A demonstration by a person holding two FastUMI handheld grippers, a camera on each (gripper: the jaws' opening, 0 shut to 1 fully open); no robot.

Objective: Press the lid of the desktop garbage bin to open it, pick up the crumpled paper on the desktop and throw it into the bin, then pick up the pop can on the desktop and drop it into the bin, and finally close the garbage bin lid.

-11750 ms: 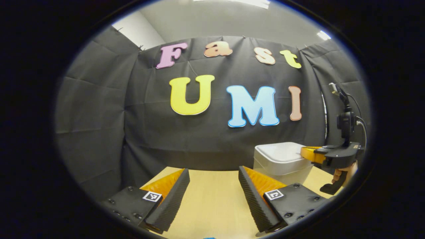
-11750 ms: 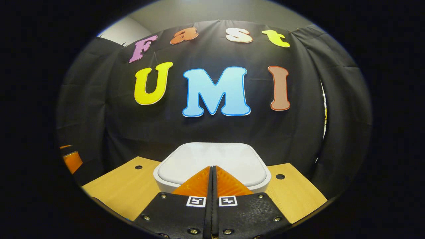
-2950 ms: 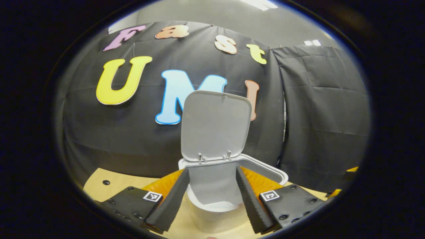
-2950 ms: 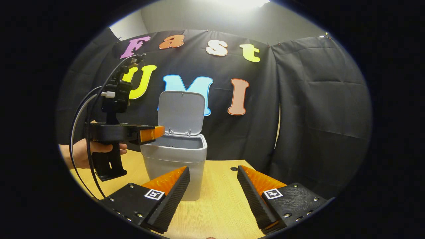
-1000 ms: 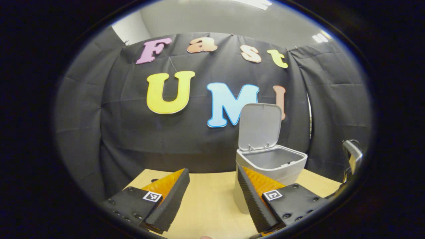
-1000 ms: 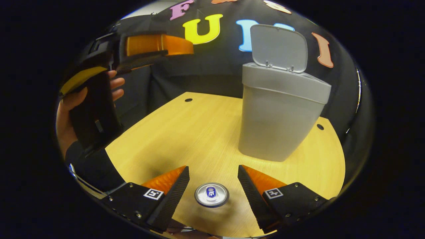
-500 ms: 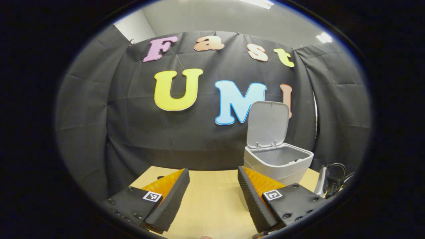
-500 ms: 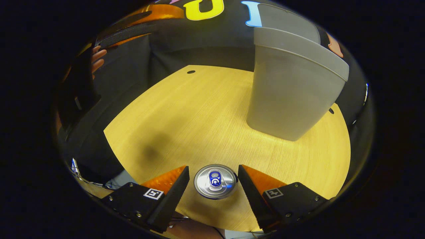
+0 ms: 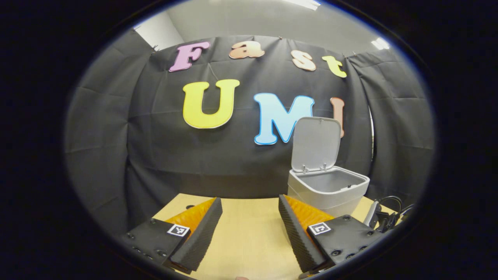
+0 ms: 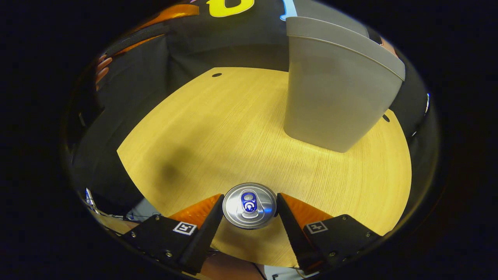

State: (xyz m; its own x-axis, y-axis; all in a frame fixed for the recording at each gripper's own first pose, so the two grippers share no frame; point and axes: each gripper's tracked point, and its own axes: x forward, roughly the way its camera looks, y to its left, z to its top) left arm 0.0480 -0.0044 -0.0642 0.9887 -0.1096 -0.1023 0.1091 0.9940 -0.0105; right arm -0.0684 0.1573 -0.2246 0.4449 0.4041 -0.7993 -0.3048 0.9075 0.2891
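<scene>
Silver can top: the pop can stands upright on the table, directly between the right gripper's two fingers, seen from above with its blue pull tab facing up.
Right gripper: its jaws are close about the can, one finger at each side of the rim; whether both press on it I cannot tell.
Table: pale wood grain, spreading forward from the right gripper, with a soft shadow ahead and to its left.
Garbage bin, right gripper view: the grey bin stands on the table ahead and to the right of the right gripper, well apart from the can.
Far left, right gripper view: a person's fingertips at the dim left edge, near a dark object too blurred to name.
Left gripper: fingers spread wide with nothing between them, held level above the table.
Garbage bin, left gripper view: ahead and to the right of the left gripper, its lid raised upright at the back, the interior open.
Cables: dark cables at the lower right, beside the bin.
</scene>
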